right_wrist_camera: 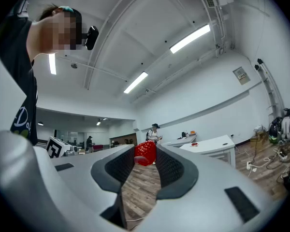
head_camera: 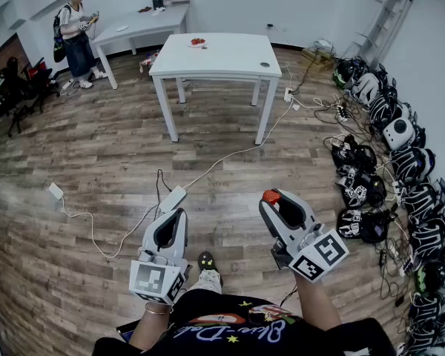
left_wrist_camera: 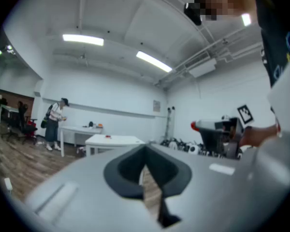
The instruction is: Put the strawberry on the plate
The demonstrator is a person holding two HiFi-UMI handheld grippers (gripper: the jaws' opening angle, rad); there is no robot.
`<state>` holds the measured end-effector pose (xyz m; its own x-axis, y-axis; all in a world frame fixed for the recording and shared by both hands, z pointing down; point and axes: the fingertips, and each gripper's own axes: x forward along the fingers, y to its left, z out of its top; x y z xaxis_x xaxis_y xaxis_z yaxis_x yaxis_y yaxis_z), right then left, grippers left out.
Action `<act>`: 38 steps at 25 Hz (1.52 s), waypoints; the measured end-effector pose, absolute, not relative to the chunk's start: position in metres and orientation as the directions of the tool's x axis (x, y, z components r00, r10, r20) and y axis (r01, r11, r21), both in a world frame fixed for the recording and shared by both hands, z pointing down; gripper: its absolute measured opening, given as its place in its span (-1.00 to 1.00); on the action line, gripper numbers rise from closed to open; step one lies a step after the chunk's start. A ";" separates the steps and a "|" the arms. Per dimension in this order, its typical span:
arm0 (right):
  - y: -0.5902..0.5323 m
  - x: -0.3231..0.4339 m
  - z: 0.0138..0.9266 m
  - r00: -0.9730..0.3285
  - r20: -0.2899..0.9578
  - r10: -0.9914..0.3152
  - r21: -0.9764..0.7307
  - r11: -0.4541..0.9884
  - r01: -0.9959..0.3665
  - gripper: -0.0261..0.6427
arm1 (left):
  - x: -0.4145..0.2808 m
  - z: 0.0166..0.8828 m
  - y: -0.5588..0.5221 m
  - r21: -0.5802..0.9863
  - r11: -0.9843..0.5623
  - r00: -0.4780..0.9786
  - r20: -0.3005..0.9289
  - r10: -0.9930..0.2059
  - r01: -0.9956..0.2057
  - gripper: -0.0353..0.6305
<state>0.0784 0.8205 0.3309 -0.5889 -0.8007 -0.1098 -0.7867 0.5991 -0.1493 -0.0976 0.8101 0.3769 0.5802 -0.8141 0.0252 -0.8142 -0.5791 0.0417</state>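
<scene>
Strawberry pick-up looks done. The right claw (head_camera: 273, 199) is partly open and pinches the strawberry (right_wrist_camera: 145, 153) at its tips. The berry is small, red, bumpy and whole. It is far from the white table (head_camera: 230, 54). Carrying it there and setting it on the plate are left. The left claw (left_wrist_camera: 145, 153) is closed and holds nothing.

place: lab | signs: white tables (head_camera: 215, 54), floor cables (head_camera: 230, 154), gear (head_camera: 400, 169) lined along wall
</scene>
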 end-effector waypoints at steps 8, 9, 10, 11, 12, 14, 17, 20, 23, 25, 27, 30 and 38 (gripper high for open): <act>0.641 0.056 0.326 -0.568 -0.077 -0.820 -0.117 0.573 -0.811 -0.50 | -0.117 0.354 0.635 0.000 -0.593 0.593 0.003 -0.805 -0.805 -0.94; 0.624 0.058 0.329 -0.567 -0.065 -0.821 -0.119 0.571 -0.812 -0.50 | -0.115 0.353 0.616 -0.003 -0.592 0.592 0.004 -0.806 -0.806 -0.94; 0.607 0.062 0.333 -0.568 -0.051 -0.821 -0.118 0.570 -0.813 -0.50 | -0.110 0.352 0.599 -0.006 -0.592 0.592 0.005 -0.806 -0.806 -0.94; 0.590 0.067 0.337 -0.570 -0.037 -0.821 -0.112 0.570 -0.814 -0.50 | -0.105 0.353 0.582 -0.011 -0.594 0.594 0.008 -0.804 -0.804 -0.94; 0.572 0.072 0.341 -0.572 -0.022 -0.820 -0.100 0.571 -0.815 -0.50 | -0.099 0.357 0.565 -0.016 -0.594 0.594 0.016 -0.804 -0.804 -0.94; 0.529 0.084 0.349 -0.578 -0.002 -0.816 -0.075 0.576 -0.814 -0.50 | -0.087 0.368 0.526 -0.024 -0.589 0.588 0.036 -0.808 -0.808 -0.94; 0.446 0.104 0.353 -0.597 -0.007 -0.802 -0.064 0.596 -0.800 -0.50 | -0.072 0.380 0.456 -0.013 -0.569 0.567 0.050 -0.822 -0.823 -0.94; 0.362 0.119 0.349 -0.635 -0.008 -0.772 -0.057 0.634 -0.771 -0.50 | -0.057 0.379 0.383 -0.009 -0.527 0.526 0.057 -0.848 -0.850 -0.94; 0.289 0.130 0.342 -0.674 -0.007 -0.739 -0.064 0.673 -0.737 -0.50 | -0.041 0.374 0.320 0.005 -0.485 0.484 0.059 -0.873 -0.875 -0.94; 0.246 0.132 0.342 -0.707 0.005 -0.707 -0.073 0.705 -0.705 -0.50 | -0.028 0.373 0.285 0.021 -0.474 0.474 0.057 -0.879 -0.880 -0.94; 0.204 0.130 0.348 -0.745 0.034 -0.666 -0.079 0.741 -0.666 -0.50 | -0.016 0.376 0.253 0.020 -0.470 0.470 0.072 -0.880 -0.883 -0.94; 0.145 0.121 0.358 -0.775 0.076 -0.627 -0.063 0.773 -0.631 -0.50 | -0.009 0.383 0.211 0.011 -0.464 0.462 0.112 -0.880 -0.886 -0.94; -0.025 0.093 0.378 -0.755 0.138 -0.641 -0.028 0.760 -0.650 -0.50 | -0.047 0.398 0.058 0.040 -0.428 0.429 0.075 -0.900 -0.903 -0.94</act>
